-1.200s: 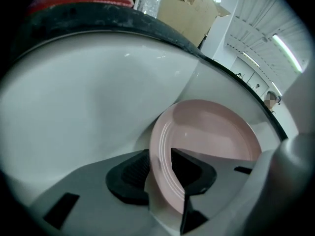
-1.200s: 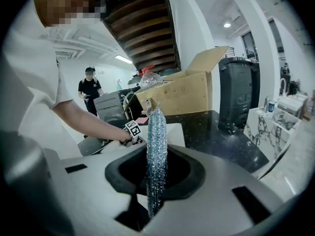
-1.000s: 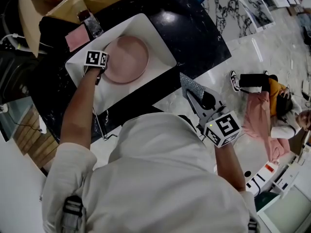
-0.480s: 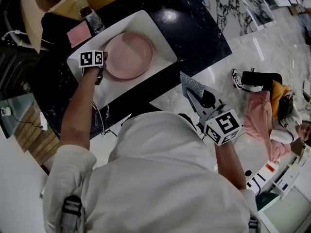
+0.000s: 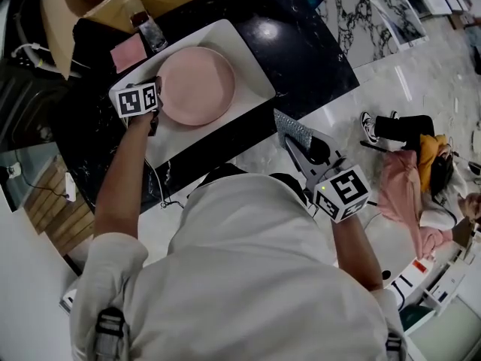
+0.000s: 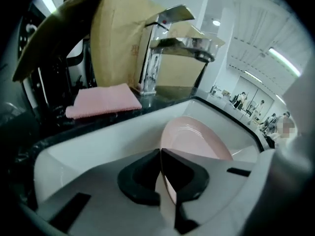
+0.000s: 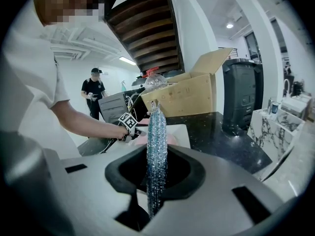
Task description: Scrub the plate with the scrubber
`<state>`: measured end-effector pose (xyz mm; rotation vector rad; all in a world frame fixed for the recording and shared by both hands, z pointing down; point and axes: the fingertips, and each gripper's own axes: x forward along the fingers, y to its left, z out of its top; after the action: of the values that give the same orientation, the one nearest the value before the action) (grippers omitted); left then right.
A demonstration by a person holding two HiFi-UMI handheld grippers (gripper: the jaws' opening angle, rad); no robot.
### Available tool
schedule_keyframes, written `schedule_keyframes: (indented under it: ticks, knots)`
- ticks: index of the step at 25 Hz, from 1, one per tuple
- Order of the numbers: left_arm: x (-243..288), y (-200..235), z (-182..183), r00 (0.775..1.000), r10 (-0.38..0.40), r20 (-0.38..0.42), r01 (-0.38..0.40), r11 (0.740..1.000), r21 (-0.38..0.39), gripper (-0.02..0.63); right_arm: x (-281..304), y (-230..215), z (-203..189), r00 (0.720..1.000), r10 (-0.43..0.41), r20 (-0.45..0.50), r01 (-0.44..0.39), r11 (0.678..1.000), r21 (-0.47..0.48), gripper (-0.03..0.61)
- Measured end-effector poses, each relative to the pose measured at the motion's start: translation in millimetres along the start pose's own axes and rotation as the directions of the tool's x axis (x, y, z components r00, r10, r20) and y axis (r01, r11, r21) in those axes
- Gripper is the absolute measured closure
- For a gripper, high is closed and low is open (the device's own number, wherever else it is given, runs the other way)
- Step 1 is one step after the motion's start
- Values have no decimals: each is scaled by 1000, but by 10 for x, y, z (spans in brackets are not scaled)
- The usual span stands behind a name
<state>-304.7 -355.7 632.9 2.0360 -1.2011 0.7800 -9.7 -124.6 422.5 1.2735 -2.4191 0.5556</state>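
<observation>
Head view: the left gripper is pinching the near-left rim of the pink plate, which is sitting in the white sink set into the black counter. The right gripper is hanging well off to the side over the floor, with the glittery scrubber in it. Step in hand looks like steadying the plate for scrubbing. To do it well, the left probably needs to be gripping the rim firmly and tilting the face toward the right. The scrubber then has to be coming in flat on the face, clear of the clamped edge.

Left gripper view: the left gripper has just been closing its jaws. They are now clenched on the plate rim, with the thin edge running between the pads. The plate is tilting up from the sink. The faucet and a pink cloth are sitting behind.

Right gripper view: the right gripper is clamping the scrubber edge-on between nearly closed jaws. The scrubber is standing upright and touching nothing else.
</observation>
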Motion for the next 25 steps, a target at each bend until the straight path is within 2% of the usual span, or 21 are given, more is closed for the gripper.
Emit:
schedule_keyframes:
  ticks: [9, 16, 21, 25]
  knots:
    - [-250, -328, 335, 994, 56, 97, -66, 993, 96, 603, -192, -120, -46, 1000, 19, 26, -19, 1000, 5, 500]
    - [-483, -703, 612, 975, 148, 164, -178, 967, 185, 601, -490, -475, -37, 998, 37, 42, -37, 999, 1, 500]
    - [-752, -873, 734, 951, 202, 233, -242, 957, 161, 603, -619, -662, -45, 996, 73, 49, -73, 997, -7, 500]
    - [-994, -1000, 823, 931, 221, 291, -265, 957, 121, 600, -619, -742, -6, 992, 105, 65, -105, 994, -14, 500]
